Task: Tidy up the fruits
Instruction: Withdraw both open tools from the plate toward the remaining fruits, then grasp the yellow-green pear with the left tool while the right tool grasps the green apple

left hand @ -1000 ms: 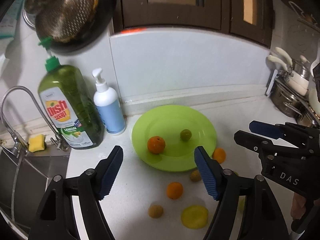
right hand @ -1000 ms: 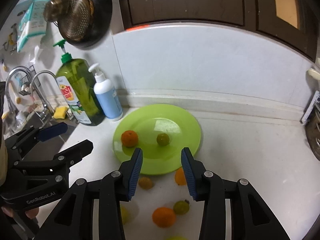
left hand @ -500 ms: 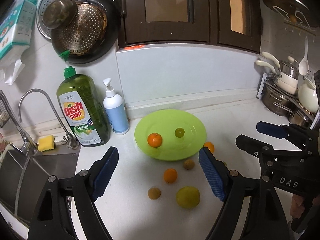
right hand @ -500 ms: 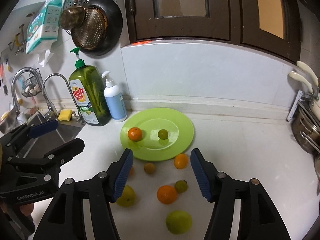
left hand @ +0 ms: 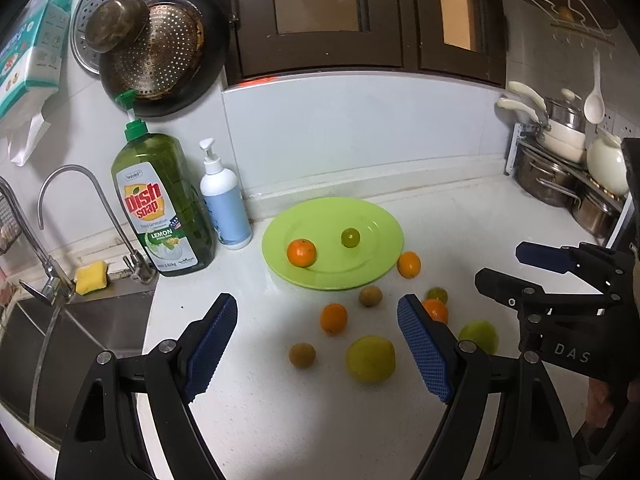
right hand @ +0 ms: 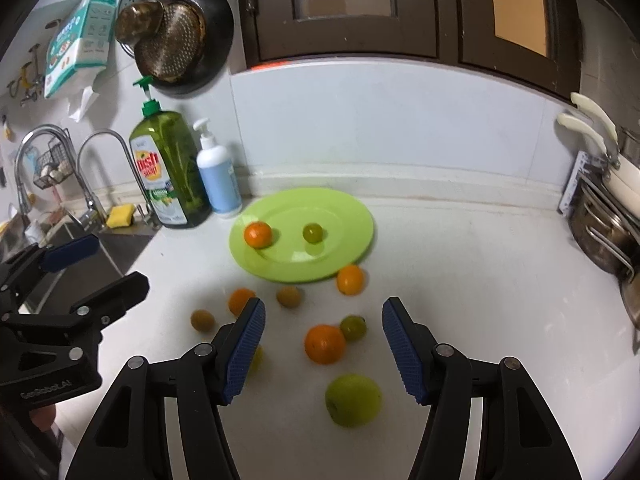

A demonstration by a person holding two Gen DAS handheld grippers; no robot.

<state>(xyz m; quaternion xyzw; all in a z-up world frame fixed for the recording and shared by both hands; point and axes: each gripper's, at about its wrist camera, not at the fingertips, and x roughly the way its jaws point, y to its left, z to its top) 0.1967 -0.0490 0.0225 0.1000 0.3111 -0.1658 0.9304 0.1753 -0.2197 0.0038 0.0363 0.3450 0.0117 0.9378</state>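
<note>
A green plate (left hand: 372,236) (right hand: 348,216) lies near the back wall with an orange (left hand: 301,252) (right hand: 258,234) and a small green fruit (left hand: 350,237) (right hand: 312,233) on it. Several fruits lie loose on the white counter in front of the plate: oranges (left hand: 333,318) (right hand: 324,343), small brown fruits (left hand: 302,355) (right hand: 288,296), a yellow-green fruit (left hand: 371,359) and a green apple (right hand: 353,399). My left gripper (left hand: 316,300) (right hand: 120,262) hovers open over the loose fruit, holding nothing. On its right, my right gripper (right hand: 324,304) (left hand: 500,262) is open too and touches no fruit.
A green dish soap bottle (left hand: 160,204) and a white pump bottle (left hand: 224,204) stand left of the plate. Further left are the tap (left hand: 80,216), a yellow sponge (left hand: 91,277) and the sink (left hand: 60,340). Steel pots (left hand: 560,184) are stacked at the right; pans (left hand: 160,48) hang on the wall.
Both grippers have drawn back from the plate, so more loose fruit shows in front of it. The right jaws have spread wider; the left jaws widened a little.
</note>
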